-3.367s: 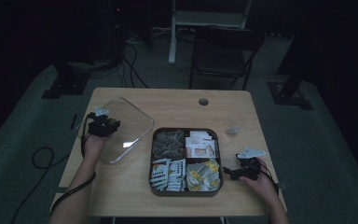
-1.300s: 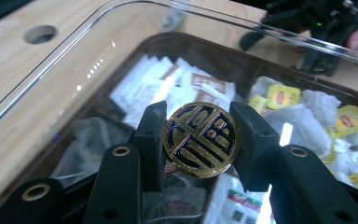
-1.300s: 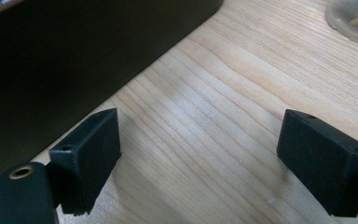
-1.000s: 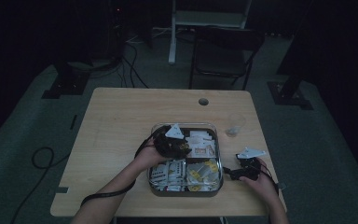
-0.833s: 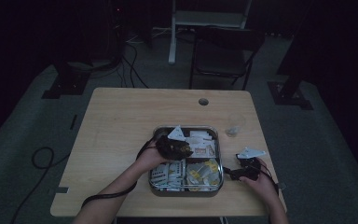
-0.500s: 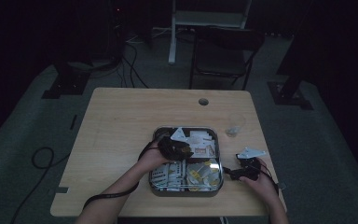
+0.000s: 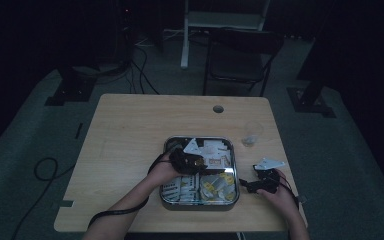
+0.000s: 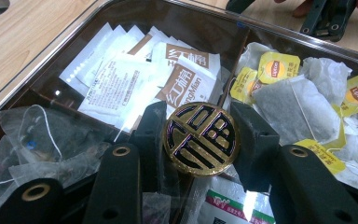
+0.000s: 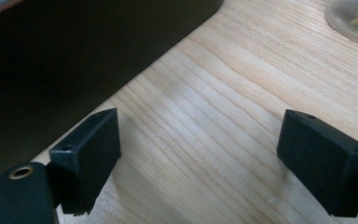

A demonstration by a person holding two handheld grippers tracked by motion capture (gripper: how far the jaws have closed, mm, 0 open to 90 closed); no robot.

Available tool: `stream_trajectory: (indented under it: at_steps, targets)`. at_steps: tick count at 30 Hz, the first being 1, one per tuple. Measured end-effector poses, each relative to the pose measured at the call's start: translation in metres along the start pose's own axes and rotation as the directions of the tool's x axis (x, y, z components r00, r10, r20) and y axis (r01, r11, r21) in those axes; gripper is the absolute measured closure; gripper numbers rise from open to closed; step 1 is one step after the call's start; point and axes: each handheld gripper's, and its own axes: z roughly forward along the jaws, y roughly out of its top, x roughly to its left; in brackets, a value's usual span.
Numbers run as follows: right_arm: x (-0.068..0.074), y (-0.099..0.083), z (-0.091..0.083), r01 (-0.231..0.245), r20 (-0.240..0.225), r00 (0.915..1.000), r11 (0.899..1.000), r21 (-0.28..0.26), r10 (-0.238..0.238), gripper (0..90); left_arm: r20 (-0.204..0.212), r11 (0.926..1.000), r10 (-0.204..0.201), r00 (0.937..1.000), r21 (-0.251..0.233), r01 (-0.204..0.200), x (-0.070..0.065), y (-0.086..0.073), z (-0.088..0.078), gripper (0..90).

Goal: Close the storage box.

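Left gripper view: lid knob (image 8: 200, 139) clamped between left gripper (image 8: 200, 140) jaws.

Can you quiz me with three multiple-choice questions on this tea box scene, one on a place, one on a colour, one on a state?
1. Where is the clear cup?
A. on the table beyond the box's right corner
B. inside the box
C. on the chair

2. What colour are the tea bag tags?
A. red
B. yellow
C. blue

3. How do the left tongs stand?
A. wide open over bare wood
B. shut on a paper sachet
C. shut on the round gold knob

Answers: 1 A, it stands on bare wood past the box. 2 B, the tags are yellow. 3 C, both pads press the knob's sides.
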Motion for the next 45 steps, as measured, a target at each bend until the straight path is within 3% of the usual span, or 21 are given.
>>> stream_trajectory:
  at_steps: [3, 9, 24, 25, 26, 30, 32, 36, 38, 41, 43, 44, 45]
  targets:
    - [0.000, 0.000, 0.000, -0.001, 0.000, 1.0000, 1.000, 0.000, 0.001, 12.8, 0.014, 0.9997, -0.022, 0.9997, -0.006, 0.023, 0.000, -0.001, 0.001, 59.9]
    - [0.000, 0.000, 0.000, 0.000, 0.000, 1.0000, 1.000, 0.000, 0.000, 12.8, 0.010, 1.0000, -0.007, 0.9999, -0.002, 0.007, 0.000, -0.002, 0.002, 59.9]
    - [0.000, 0.000, 0.000, 0.000, 0.000, 1.0000, 1.000, 0.000, 0.000, 12.8, 0.013, 0.9997, -0.015, 0.9998, -0.018, 0.015, 0.000, -0.004, 0.002, 59.2]
    - [0.000, 0.000, 0.000, 0.000, 0.000, 1.0000, 1.000, 0.000, 0.000, 12.8, 0.018, 0.9995, -0.019, 0.9997, -0.025, 0.019, 0.000, -0.004, 0.001, 57.4]
    - [0.000, 0.000, 0.000, 0.000, 0.000, 1.0000, 1.000, 0.000, 0.000, 12.8, 0.022, 0.9985, -0.030, 0.9993, -0.045, 0.030, 0.001, -0.004, -0.001, 42.1]
    - [0.000, 0.000, 0.000, 0.002, 0.001, 1.0000, 1.000, -0.001, -0.002, 12.8, 0.016, 0.9934, -0.075, 0.9970, -0.085, 0.077, 0.005, 0.001, -0.012, 34.1]
    - [0.000, 0.000, 0.000, 0.002, 0.001, 1.0000, 1.000, -0.001, -0.002, 12.8, 0.030, 0.9919, -0.090, 0.9954, -0.087, 0.093, 0.008, 0.003, -0.015, 21.9]
    - [0.000, 0.000, 0.000, 0.001, 0.001, 1.0000, 1.000, -0.001, -0.001, 12.8, 0.004, 0.9862, -0.123, 0.9924, -0.110, 0.123, 0.013, 0.000, -0.023, 18.6]
    - [0.000, 0.000, 0.000, 0.002, 0.001, 1.0000, 1.000, -0.001, -0.002, 12.8, -0.010, 0.9851, -0.139, 0.9903, -0.104, 0.137, 0.015, -0.002, -0.023, 10.2]
    - [0.000, 0.000, 0.000, 0.004, 0.001, 1.0000, 1.000, -0.001, -0.004, 12.8, -0.024, 0.9820, -0.155, 0.9877, -0.113, 0.151, 0.017, -0.008, -0.025, 9.2]
    - [0.000, 0.000, 0.000, 0.003, 0.001, 1.0000, 1.000, -0.001, -0.003, 12.8, -0.048, 0.9795, -0.168, 0.9846, -0.120, 0.162, 0.020, -0.012, -0.028, 0.3]
    - [0.000, 0.000, 0.000, 0.003, 0.001, 1.0000, 1.000, -0.001, -0.003, 12.8, -0.048, 0.9795, -0.168, 0.9846, -0.120, 0.162, 0.020, -0.012, -0.028, 0.3]
    - [0.000, 0.000, 0.000, 0.003, 0.001, 1.0000, 1.000, -0.001, -0.003, 12.8, -0.063, 0.9736, -0.193, 0.9793, -0.137, 0.183, 0.024, -0.017, -0.033, 0.3]
